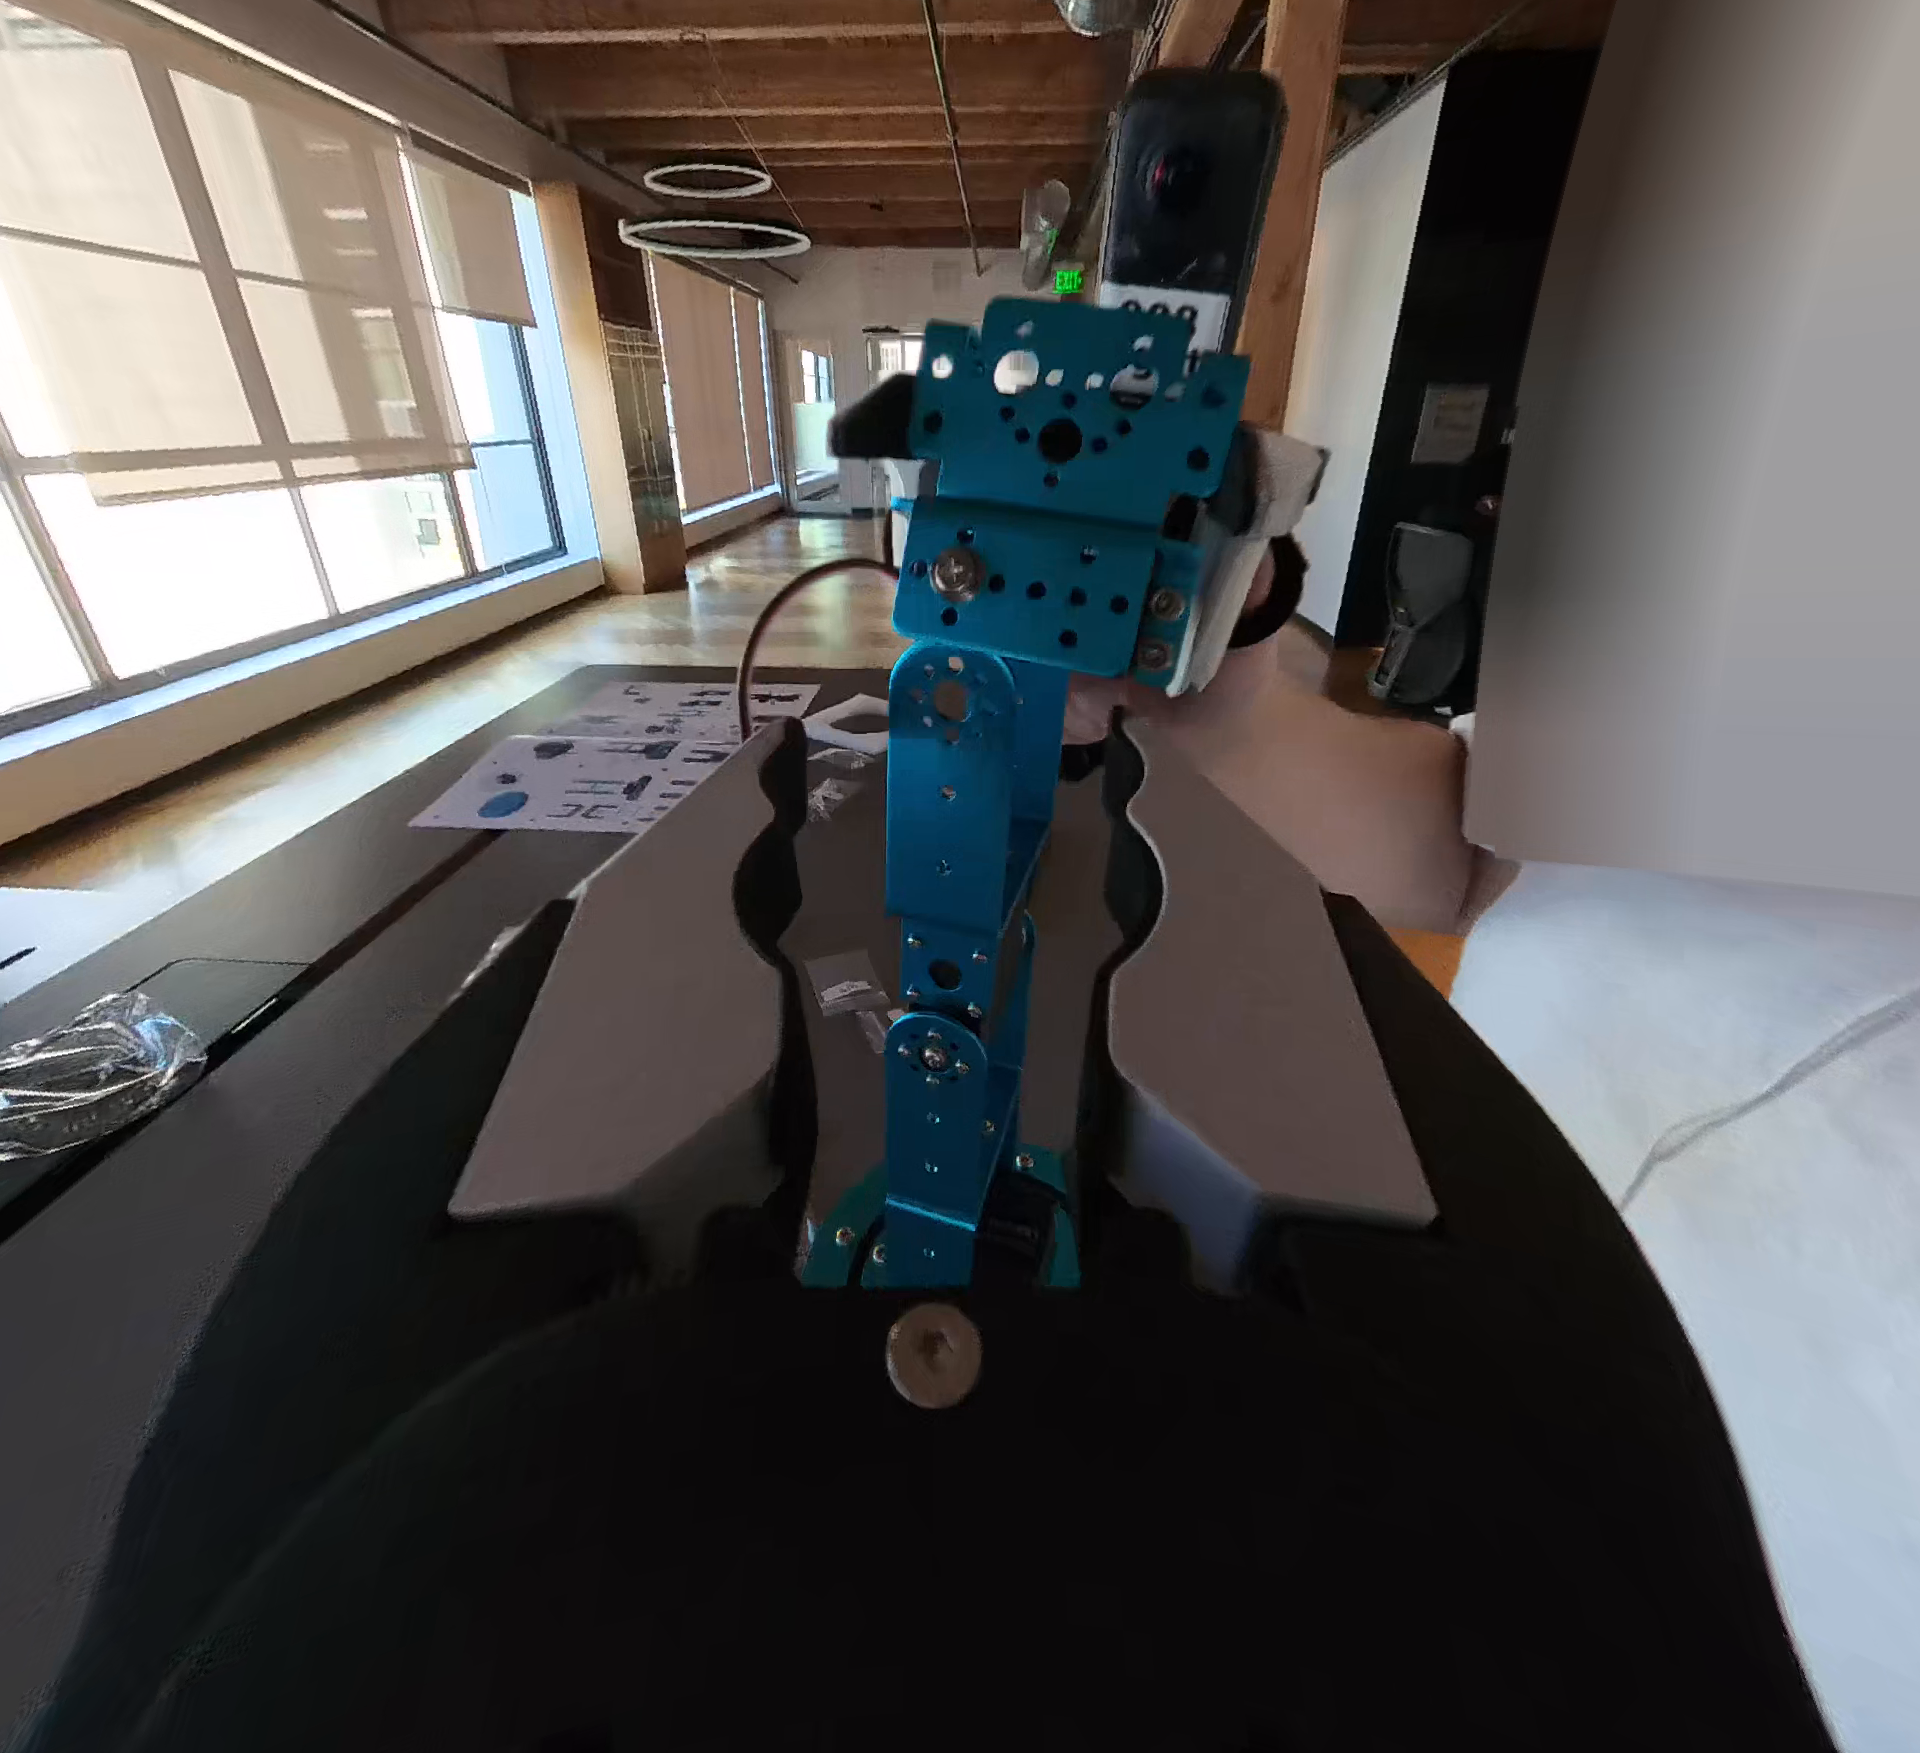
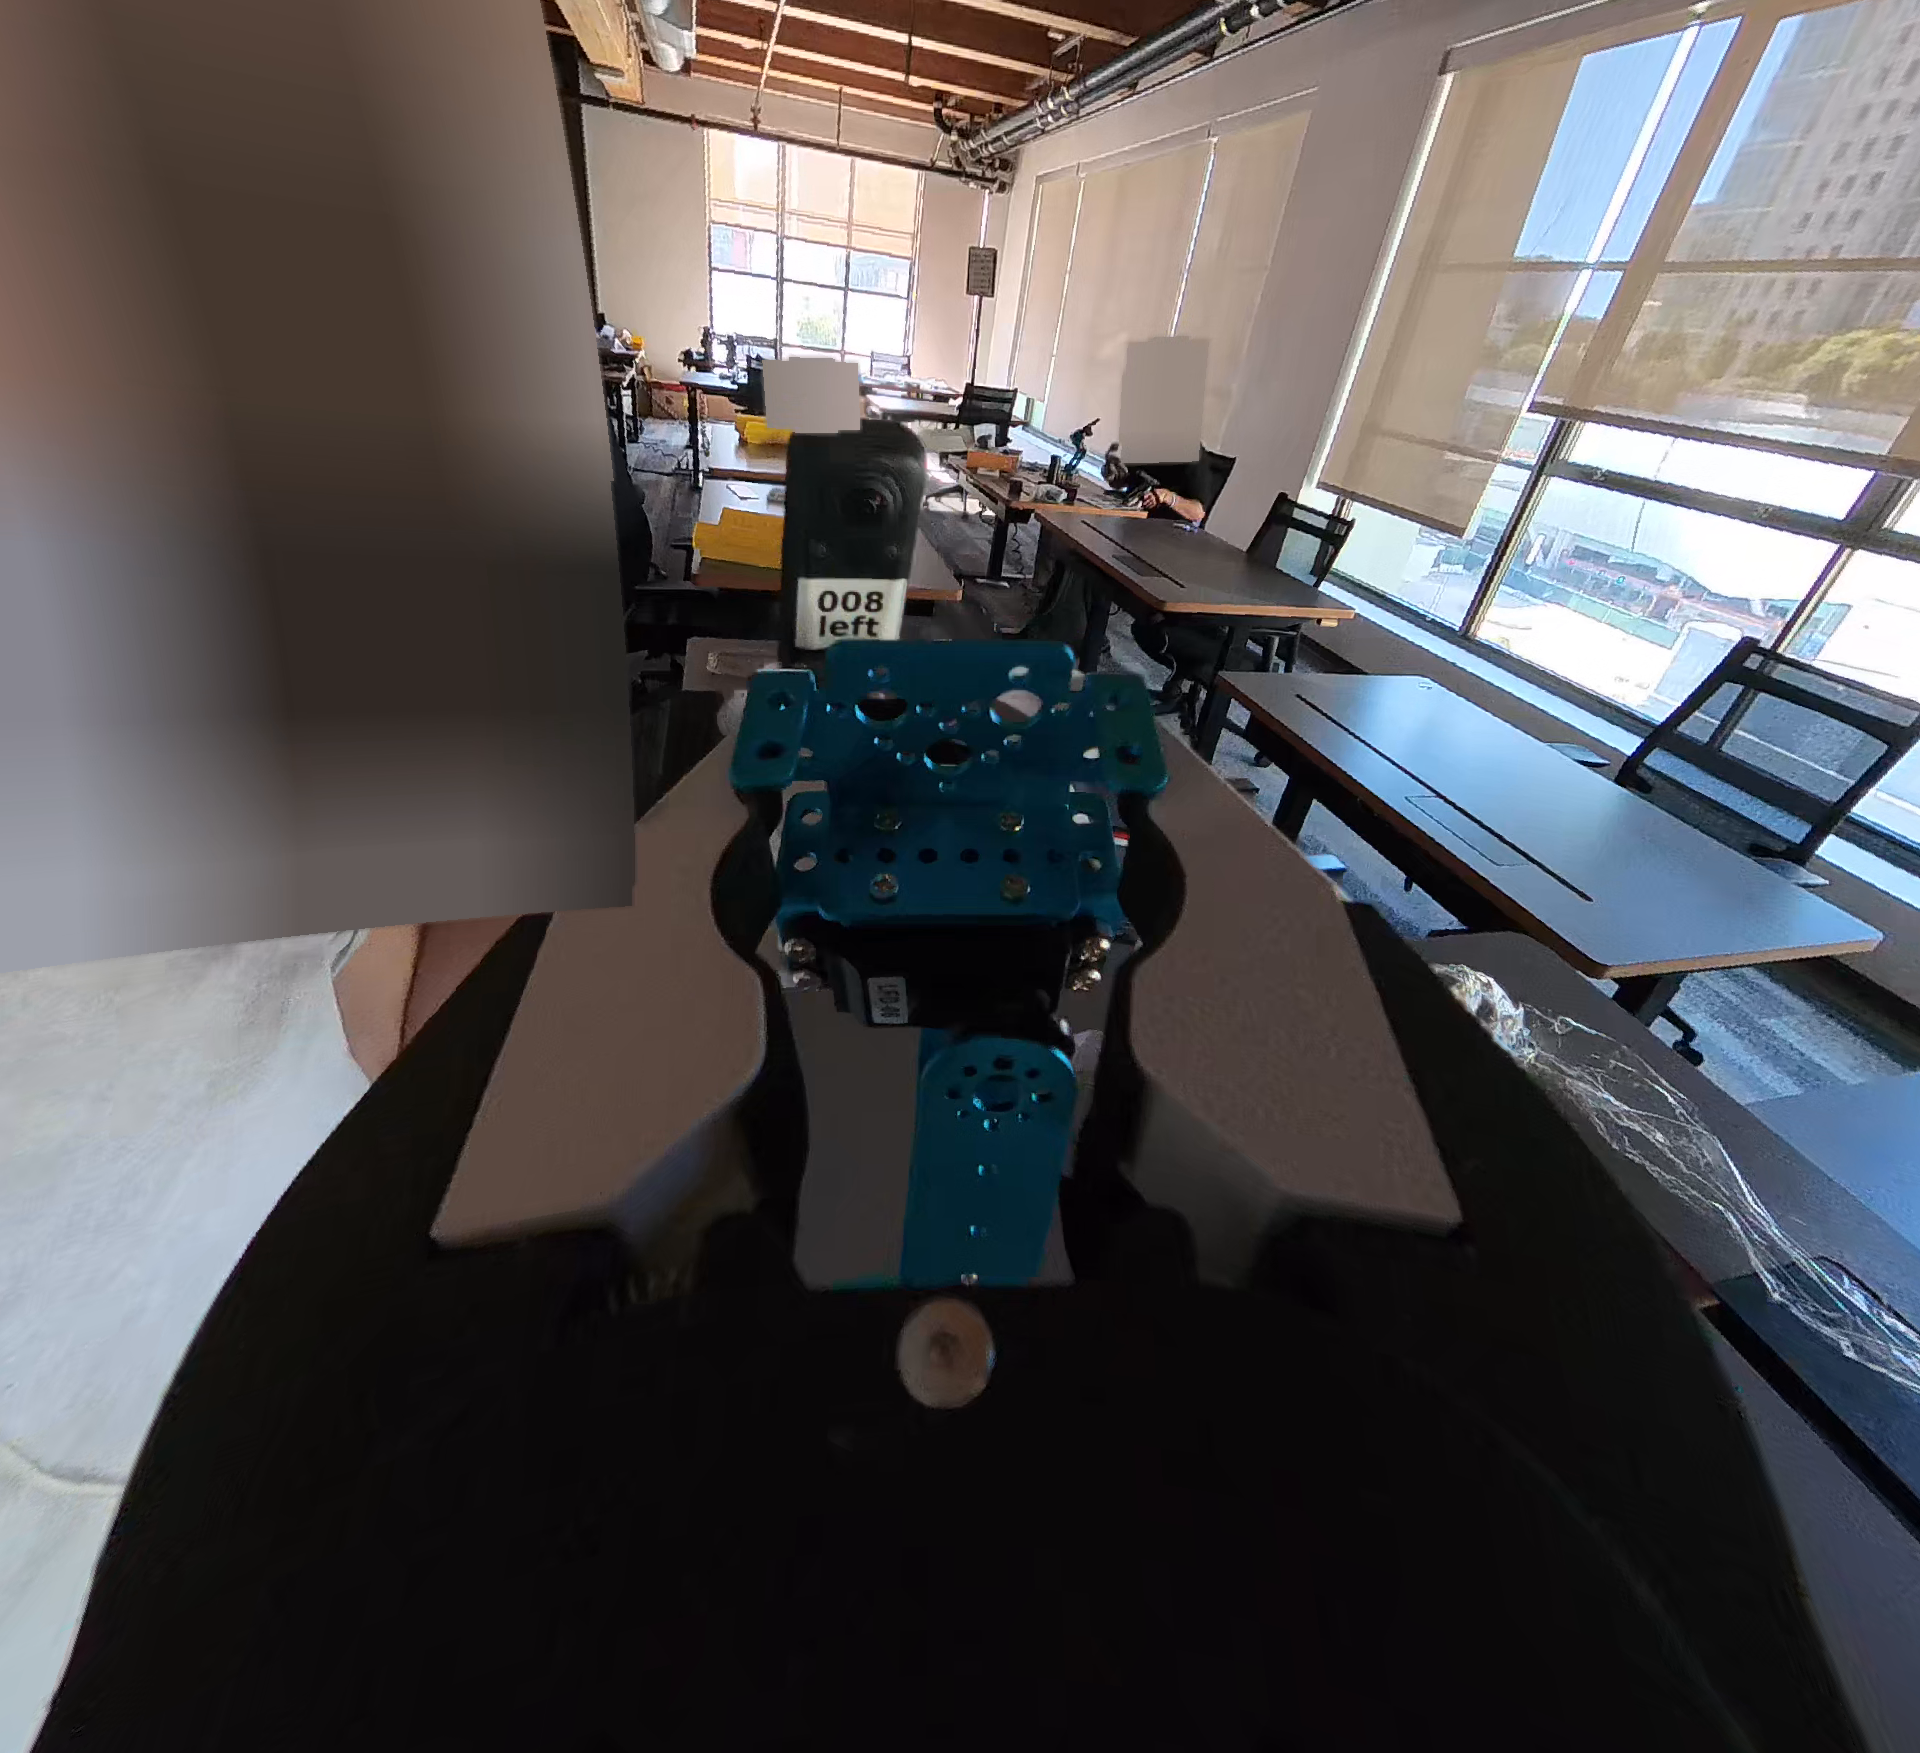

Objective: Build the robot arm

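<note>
Left wrist view: a blue bracket assembly [image 1: 971, 830] is held above the bench [image 1: 343, 882], its long axis running straight between the two claws. The right claw [image 2: 945, 820] clamps its wider end. Whether the left claw [image 1: 951, 747] grips the base cannot be told.

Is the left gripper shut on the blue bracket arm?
Cannot tell. The blue bracket arm stands between the left gripper fingers, with gaps visible either side; contact is hidden.
</note>
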